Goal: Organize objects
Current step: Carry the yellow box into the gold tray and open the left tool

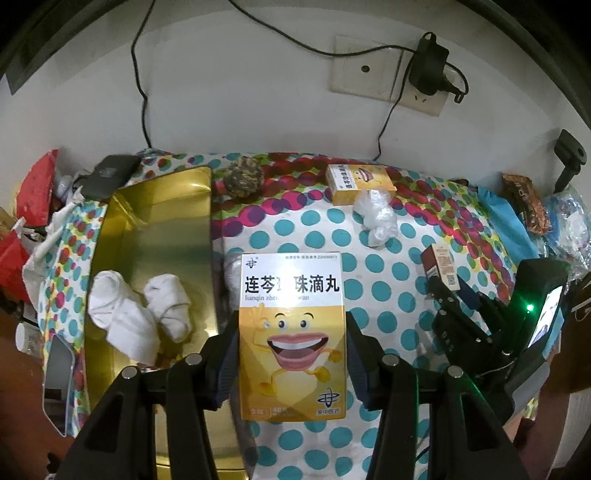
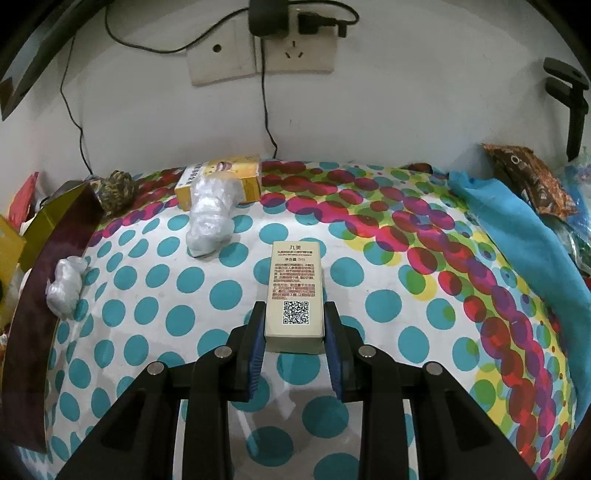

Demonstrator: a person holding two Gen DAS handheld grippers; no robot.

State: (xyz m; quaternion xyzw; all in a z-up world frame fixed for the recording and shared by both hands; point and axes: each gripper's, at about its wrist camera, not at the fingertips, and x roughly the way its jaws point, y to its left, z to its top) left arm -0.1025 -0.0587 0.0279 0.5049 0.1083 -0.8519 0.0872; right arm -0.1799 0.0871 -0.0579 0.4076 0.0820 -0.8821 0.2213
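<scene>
Dotted tablecloth [image 2: 369, 266]: seemingly three boxes [image 1: 291, 332].

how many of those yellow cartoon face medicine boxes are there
2: one yellow box is clamped in the left gripper fingers beside the gold tin; the other box lies by the wall, behind a plastic wad. More may be hidden.

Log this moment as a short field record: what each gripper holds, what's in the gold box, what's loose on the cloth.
left gripper: jaws shut on yellow carton
right gripper: jaws shut on beige box
gold box: open, white cloths inside
cloth: second yellow carton, two plastic wads, rope ball
wall: socket with charger plugged in
</scene>
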